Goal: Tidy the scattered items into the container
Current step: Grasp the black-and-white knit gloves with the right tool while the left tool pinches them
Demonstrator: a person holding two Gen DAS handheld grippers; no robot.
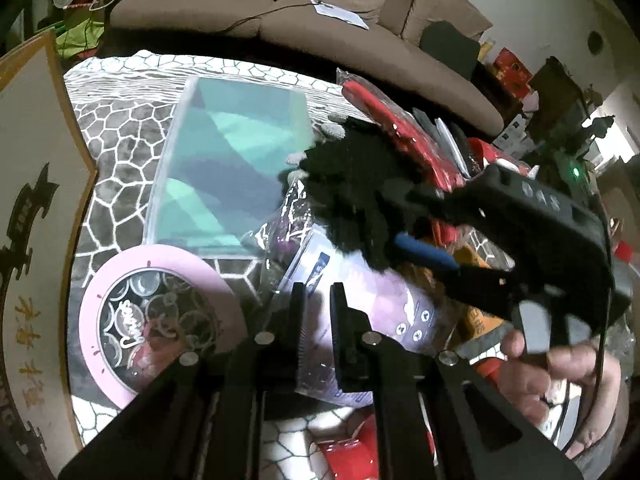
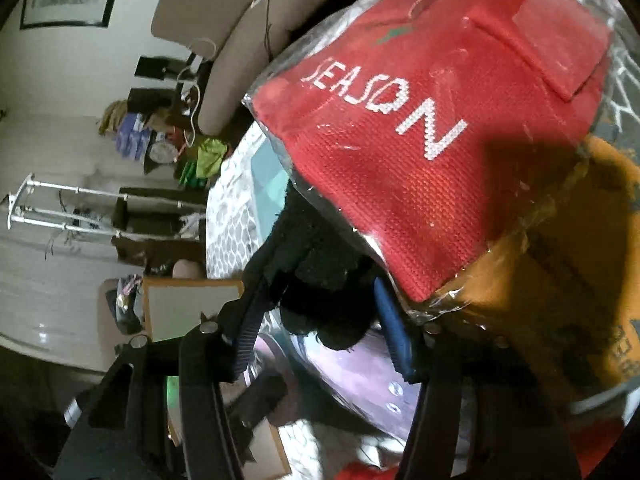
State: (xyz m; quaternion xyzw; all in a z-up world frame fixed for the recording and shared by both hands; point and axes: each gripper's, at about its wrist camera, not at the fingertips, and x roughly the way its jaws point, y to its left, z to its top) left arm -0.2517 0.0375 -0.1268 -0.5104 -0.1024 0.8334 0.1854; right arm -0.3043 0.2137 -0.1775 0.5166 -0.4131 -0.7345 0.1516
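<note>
Fabric, black and fuzzy, is sitting right between the jaws of the right gripper, and that closeness is what the coming move seems to be turning on: the dark bundle is filling the gap from the black finger on the left to the blue-padded finger on the right, though whether the pads are pressing it or only flanking it I cannot tell. In the left wrist view the same black bundle is showing ahead and to the right of the left gripper, whose jaws are standing slightly parted with nothing between them, hovering over a pale purple packet. So the right hand is plainly the nearer one. A red knit item in clear wrap, lettered SEASON, is lying just beyond and above the bundle, overlapping it at the edge. The clear container with the teal bottom is lying further off on the patterned desk, to the left of the bundle, past a pink round box.
</note>
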